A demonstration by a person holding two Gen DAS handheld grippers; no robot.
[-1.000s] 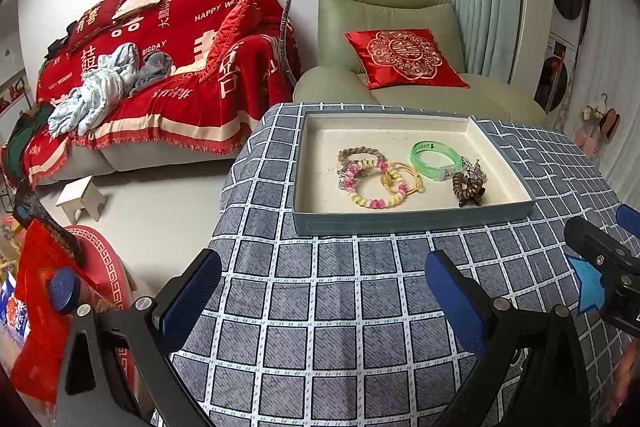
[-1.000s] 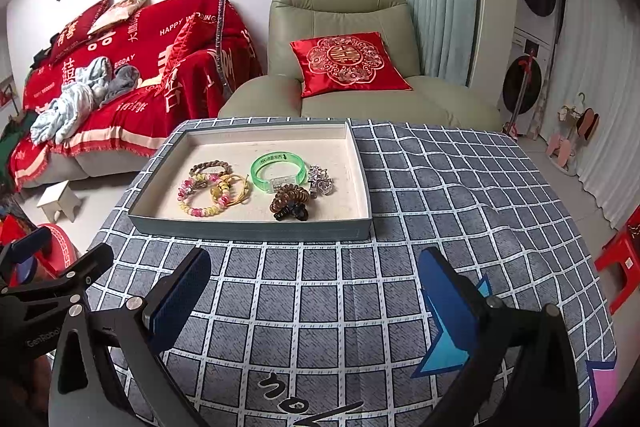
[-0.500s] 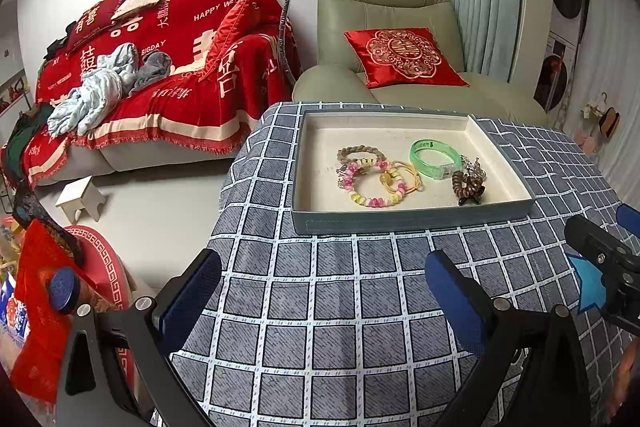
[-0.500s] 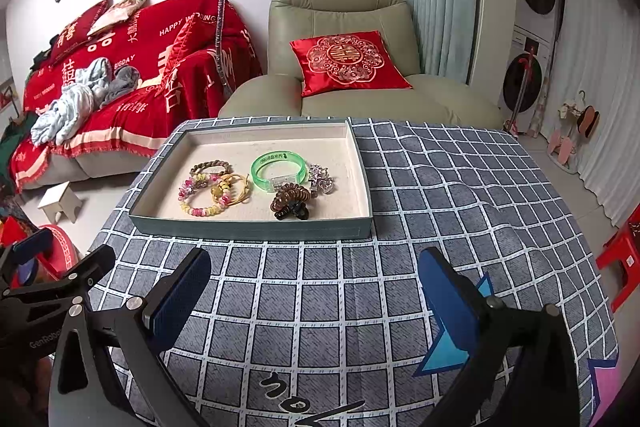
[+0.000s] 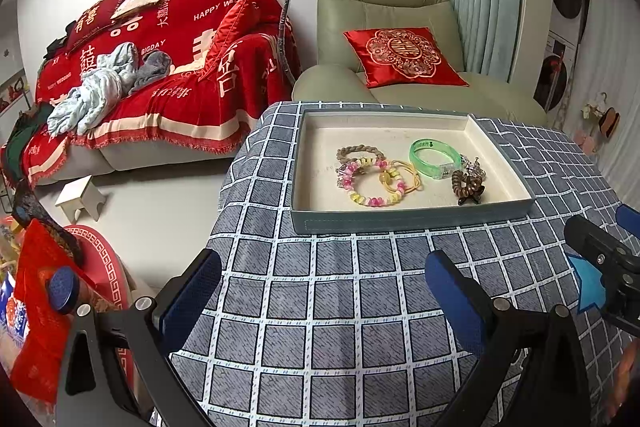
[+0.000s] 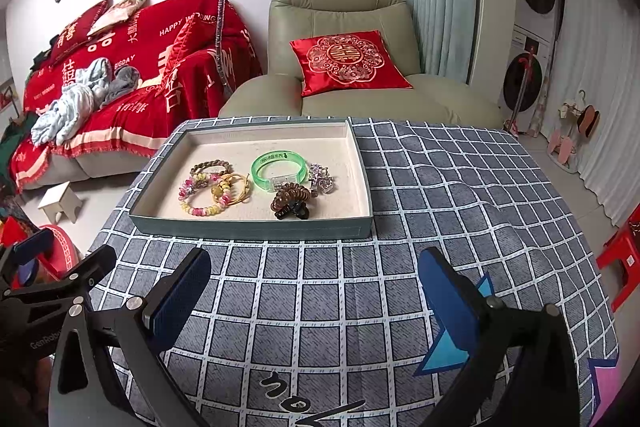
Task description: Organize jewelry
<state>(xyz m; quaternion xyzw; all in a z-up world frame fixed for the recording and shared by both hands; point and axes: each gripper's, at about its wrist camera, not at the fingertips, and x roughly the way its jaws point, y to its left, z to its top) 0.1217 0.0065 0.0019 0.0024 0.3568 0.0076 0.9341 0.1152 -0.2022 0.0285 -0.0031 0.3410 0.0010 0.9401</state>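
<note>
A grey-blue tray (image 5: pixel 408 219) (image 6: pixel 256 229) sits on the checked tablecloth. In it lie a green bangle (image 5: pixel 434 157) (image 6: pixel 279 169), a pink and yellow bead bracelet (image 5: pixel 370 183) (image 6: pixel 200 193), a brown braided bracelet (image 5: pixel 357 151), a yellow cord ring (image 5: pixel 404 177), a brown coil hair tie (image 5: pixel 467 183) (image 6: pixel 291 197) and a silver piece (image 6: pixel 321 179). My left gripper (image 5: pixel 324 289) is open and empty, short of the tray's front wall. My right gripper (image 6: pixel 314 291) is open and empty, also short of the tray.
A green armchair (image 6: pixel 340 27) with a red cushion stands behind the table. A red-covered sofa (image 5: pixel 160 67) is at the left. A small white stool (image 5: pixel 80 197) stands on the floor. The right gripper's side shows at the right edge of the left wrist view (image 5: pixel 600 259).
</note>
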